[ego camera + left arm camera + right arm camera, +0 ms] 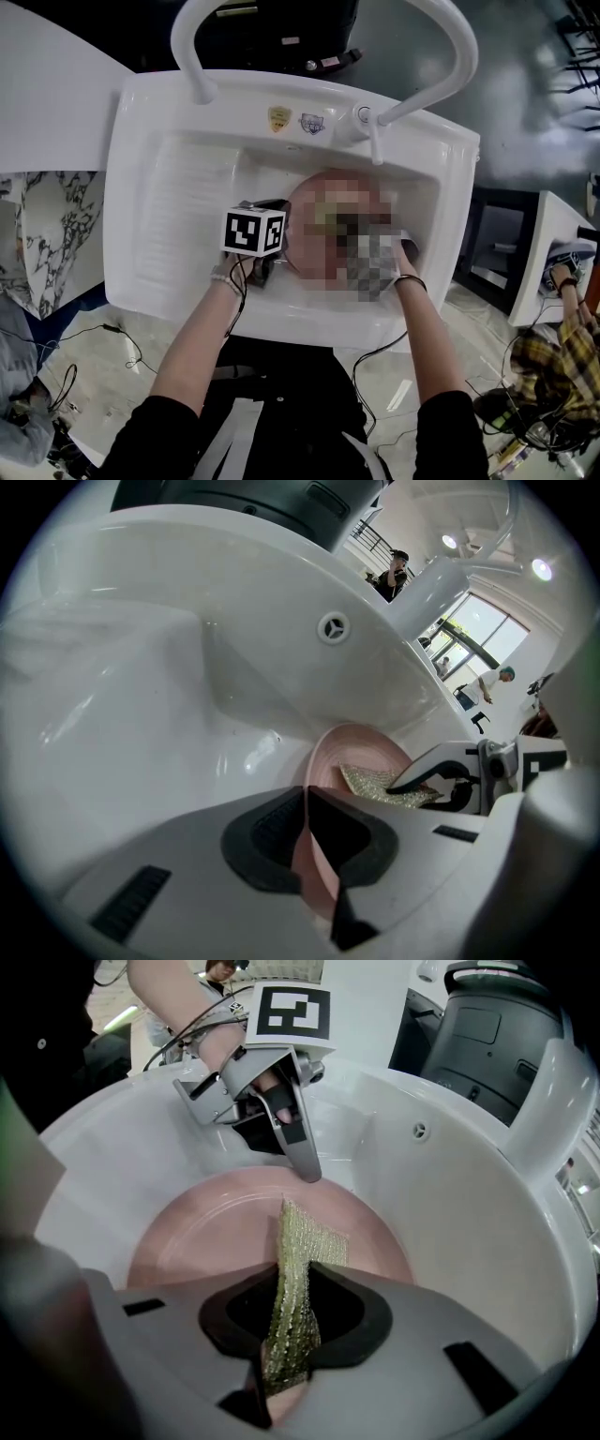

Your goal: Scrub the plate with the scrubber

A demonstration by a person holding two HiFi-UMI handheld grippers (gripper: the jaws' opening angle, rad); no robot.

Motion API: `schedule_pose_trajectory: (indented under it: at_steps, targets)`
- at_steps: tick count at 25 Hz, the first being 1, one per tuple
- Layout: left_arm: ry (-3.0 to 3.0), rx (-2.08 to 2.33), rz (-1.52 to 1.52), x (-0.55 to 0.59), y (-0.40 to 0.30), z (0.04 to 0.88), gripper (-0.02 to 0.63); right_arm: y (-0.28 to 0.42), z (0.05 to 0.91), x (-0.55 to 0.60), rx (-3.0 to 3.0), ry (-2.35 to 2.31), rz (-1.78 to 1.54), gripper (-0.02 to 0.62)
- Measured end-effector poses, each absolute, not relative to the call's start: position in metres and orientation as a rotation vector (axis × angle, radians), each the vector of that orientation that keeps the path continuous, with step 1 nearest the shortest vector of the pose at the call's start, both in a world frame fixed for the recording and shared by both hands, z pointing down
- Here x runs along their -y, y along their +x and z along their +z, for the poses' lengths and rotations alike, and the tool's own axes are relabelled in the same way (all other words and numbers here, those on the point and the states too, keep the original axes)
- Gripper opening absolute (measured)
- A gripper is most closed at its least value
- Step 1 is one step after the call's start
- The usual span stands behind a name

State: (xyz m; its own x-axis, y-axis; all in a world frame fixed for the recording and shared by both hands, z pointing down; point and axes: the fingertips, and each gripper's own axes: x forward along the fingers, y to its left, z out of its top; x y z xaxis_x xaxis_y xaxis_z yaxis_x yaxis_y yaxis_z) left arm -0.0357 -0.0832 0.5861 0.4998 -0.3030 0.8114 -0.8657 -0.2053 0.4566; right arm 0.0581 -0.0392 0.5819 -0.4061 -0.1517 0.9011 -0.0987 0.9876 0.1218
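While left jaws clamp plate (366, 747) rim | right jaws pinch scrubber (292, 1316), seemingly on plate

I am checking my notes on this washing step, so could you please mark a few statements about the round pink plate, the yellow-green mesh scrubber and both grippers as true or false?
1. The left gripper is shut on the rim of the round pink plate. True.
2. The right gripper is empty. False: it is shut on the yellow-green mesh scrubber.
3. The plate sits inside the white ceramic sink. True.
4. The scrubber lies on the sink's rim, apart from the plate. False: it rests against the plate's face.
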Motion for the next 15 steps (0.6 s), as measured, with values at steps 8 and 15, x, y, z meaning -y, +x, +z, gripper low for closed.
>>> schedule_pose_trajectory:
  at_steps: [8, 15]
  targets:
    - [1.753, 0.992, 0.711, 0.083, -0.035, 0.586, 0.017, 0.049, 0.574, 0.001, 2.041, -0.005, 0.049, 0.075]
    - [1.753, 0.996, 0.717, 0.083, -0.035, 0.586, 0.017, 0.042, 0.567, -0.031, 2.062, -0.157, 0.168, 0.075]
